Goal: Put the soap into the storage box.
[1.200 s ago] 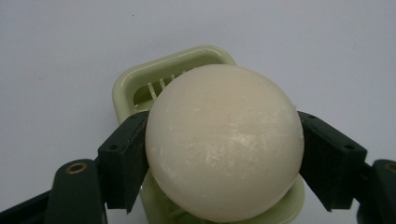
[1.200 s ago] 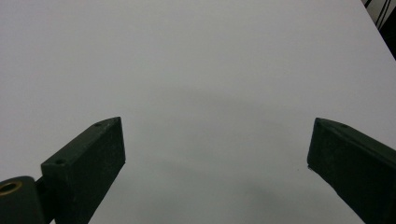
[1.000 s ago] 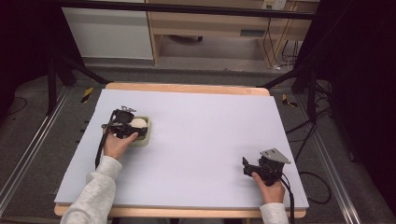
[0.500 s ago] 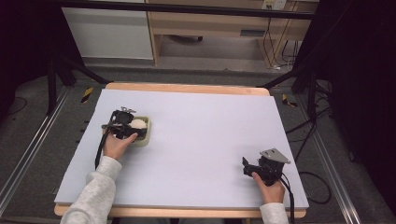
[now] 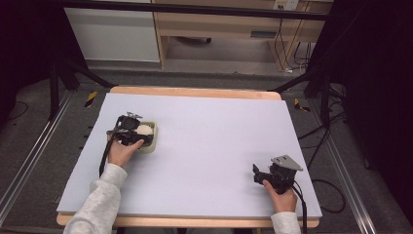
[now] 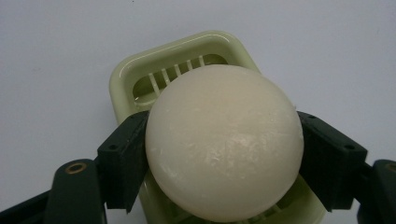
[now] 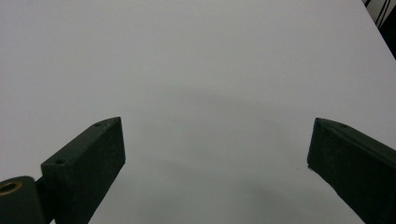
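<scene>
Two black fingers (image 6: 123, 170) against white soap (image 6: 224, 144) above green dish (image 6: 126, 77)

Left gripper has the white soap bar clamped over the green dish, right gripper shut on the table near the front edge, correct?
Not quite: the right gripper is open, jaws wide apart over bare table in the right gripper view. The left gripper does clamp the soap bar over the green dish.

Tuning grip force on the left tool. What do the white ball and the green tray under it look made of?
White ball: probably soap or wax; matte, off-white, faintly scuffed, with a soft sheen. Could be a peeled egg.
Green tray: looks like moulded hard plastic; glossy pale green, rounded rim, slotted ribs.
Left tool grips the ball's sides.
</scene>
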{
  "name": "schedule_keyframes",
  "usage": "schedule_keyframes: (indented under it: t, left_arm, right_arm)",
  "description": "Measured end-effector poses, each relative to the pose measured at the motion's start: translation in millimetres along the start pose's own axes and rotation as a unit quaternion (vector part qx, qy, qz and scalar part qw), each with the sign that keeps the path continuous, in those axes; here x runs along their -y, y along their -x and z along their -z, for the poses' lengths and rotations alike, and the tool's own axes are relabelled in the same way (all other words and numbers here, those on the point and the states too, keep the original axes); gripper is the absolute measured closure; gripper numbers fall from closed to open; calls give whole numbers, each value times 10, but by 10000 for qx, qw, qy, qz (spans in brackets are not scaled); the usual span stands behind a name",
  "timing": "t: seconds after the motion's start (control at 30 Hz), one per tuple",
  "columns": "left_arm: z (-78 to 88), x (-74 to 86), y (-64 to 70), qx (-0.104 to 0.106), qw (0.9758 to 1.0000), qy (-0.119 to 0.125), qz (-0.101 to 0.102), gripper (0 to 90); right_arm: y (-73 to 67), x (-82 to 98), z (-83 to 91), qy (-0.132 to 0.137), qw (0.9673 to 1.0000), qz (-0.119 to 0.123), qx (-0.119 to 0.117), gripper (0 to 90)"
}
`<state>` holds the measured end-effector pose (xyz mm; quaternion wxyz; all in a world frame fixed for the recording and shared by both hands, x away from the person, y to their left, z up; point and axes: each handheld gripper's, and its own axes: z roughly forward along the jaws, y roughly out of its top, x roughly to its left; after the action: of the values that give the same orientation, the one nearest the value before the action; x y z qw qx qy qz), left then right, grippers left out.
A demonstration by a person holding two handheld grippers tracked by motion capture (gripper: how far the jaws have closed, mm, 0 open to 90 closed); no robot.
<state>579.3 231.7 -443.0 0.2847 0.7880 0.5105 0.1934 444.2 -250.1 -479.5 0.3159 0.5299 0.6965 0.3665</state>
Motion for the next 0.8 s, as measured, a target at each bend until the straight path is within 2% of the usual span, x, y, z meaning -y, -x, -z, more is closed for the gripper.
schedule_keyframes:
  t: [0.17,0.47,0.63,0.8]
  left_arm:
    - [75,-8,-16,-3,9998,172,60,235]
    - [292,14,31,78,9989,466,-41,223]
    - [417,103,52,123,9978,647,-84,223]
    - [509,253,59,253,9965,802,-18,232]
  right_arm:
    - [1,0,-1,-1,10000,-8,3,45]
    - [-3,-1,3,2,10000,-13,10,45]
    - [-2,0,6,5,10000,-16,21,45]
    - [-4,1,7,-3,10000,-27,20,45]
